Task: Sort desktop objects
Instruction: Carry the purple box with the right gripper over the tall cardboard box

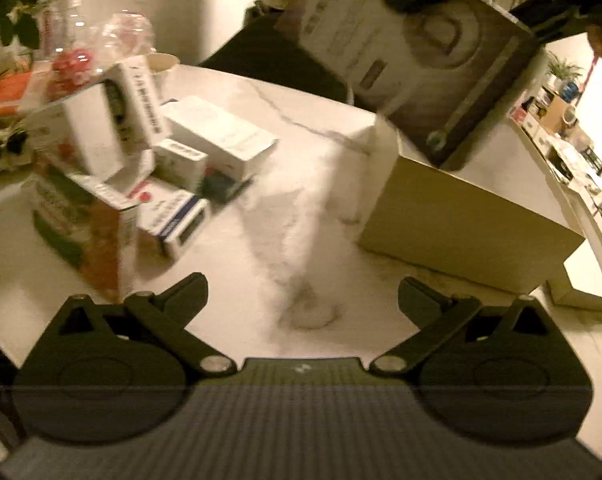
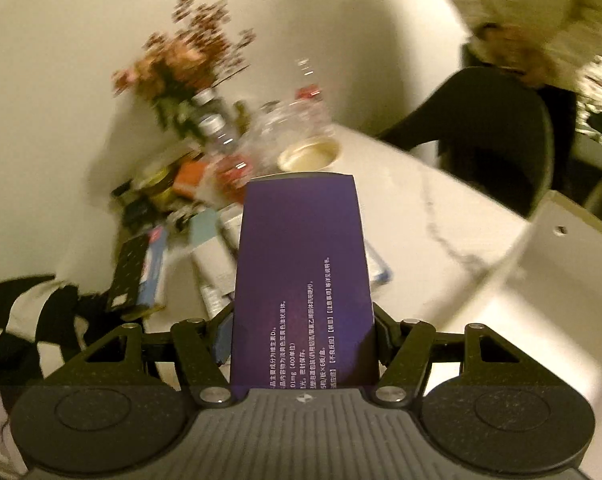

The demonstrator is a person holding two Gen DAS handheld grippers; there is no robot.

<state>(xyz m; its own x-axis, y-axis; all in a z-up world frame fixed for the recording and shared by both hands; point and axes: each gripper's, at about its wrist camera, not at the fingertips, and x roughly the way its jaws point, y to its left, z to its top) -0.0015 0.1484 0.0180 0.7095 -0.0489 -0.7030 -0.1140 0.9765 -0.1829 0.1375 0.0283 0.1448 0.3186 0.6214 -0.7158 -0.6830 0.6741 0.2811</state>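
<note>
Left wrist view: the left gripper (image 1: 303,292) hangs over the bare marble table (image 1: 261,240) with its two fingers (image 1: 181,292) spread wide and nothing between them, so this hand looks free for the next pick. To its left lies a loose heap of small boxes (image 1: 141,168), white, green and orange ones leaning on each other, which reads as the unsorted pile. To its right stands an open cardboard carton (image 1: 461,216), likely the place the sorted things go, since it sits clear of the heap. Above that carton a large box (image 1: 421,52) hangs tilted in the air; a dark shape grips its top corner, though blur keeps me from saying exactly what holds it. At the far edge stand clear bottles (image 1: 129,32) and some flowers (image 1: 17,8).

Right wrist view: the right gripper (image 2: 303,332) has its fingers about half closed, pressing on both sides of a purple box (image 2: 303,264) with white print. The box sticks straight out along the fingers, held by its near end, well above the table, which suggests it is being carried and not yet set down. Behind it lie the heap of boxes, a paper bowl (image 2: 307,156) and a vase of flowers (image 2: 181,64). A white carton wall (image 2: 533,280) rises at the right, near enough to be the probable drop spot. A person in a pale top (image 2: 541,12) stands behind a dark chair (image 2: 493,128).
</note>
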